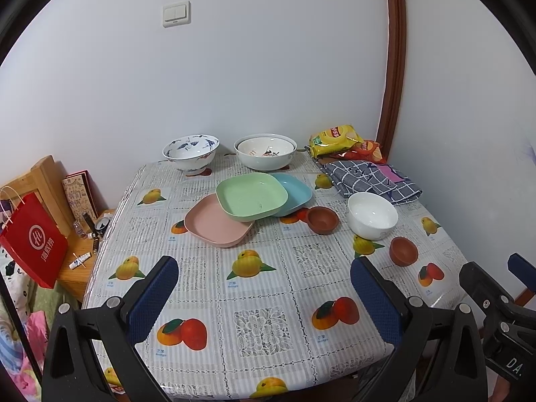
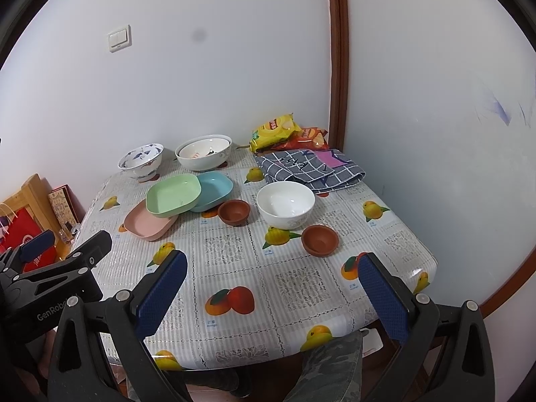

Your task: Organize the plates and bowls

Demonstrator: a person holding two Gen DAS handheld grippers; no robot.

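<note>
On the fruit-print table lie three square plates: a green plate resting on a pink plate and a blue plate. A white bowl and two small brown bowls sit to the right. A blue-patterned bowl and a large white bowl with a smaller one nested inside stand at the back. My left gripper and right gripper are open and empty, held above the table's near edge. The same dishes show in the right wrist view, with the green plate left of the white bowl.
A checked grey cloth and snack bags lie at the back right corner by the wall. A wooden chair with a red bag and small items stands left of the table. The right gripper's body shows at the left view's right edge.
</note>
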